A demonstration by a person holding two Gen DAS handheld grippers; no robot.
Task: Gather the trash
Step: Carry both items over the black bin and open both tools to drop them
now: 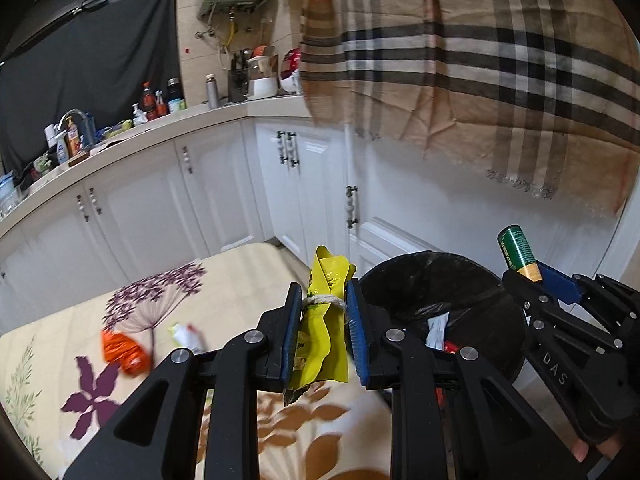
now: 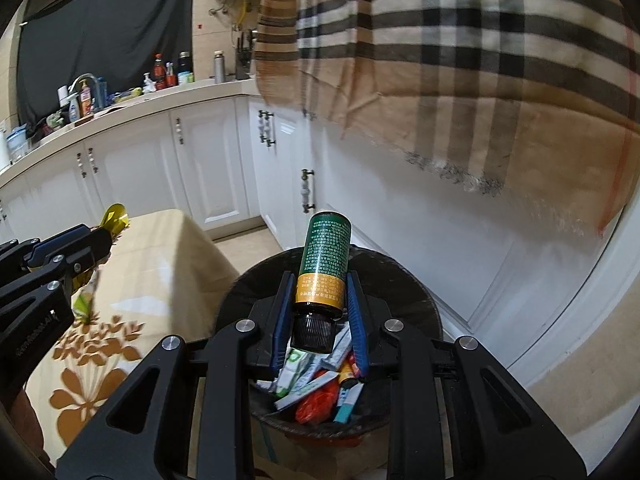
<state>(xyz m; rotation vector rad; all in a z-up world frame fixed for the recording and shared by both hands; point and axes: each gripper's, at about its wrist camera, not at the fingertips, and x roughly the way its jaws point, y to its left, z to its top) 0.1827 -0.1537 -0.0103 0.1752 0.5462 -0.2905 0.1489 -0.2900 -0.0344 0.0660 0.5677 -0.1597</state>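
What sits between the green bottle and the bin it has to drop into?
Nothing visible. The right gripper holds the green bottle directly over the open bin, whose mouth is uncovered, with only earlier trash inside.
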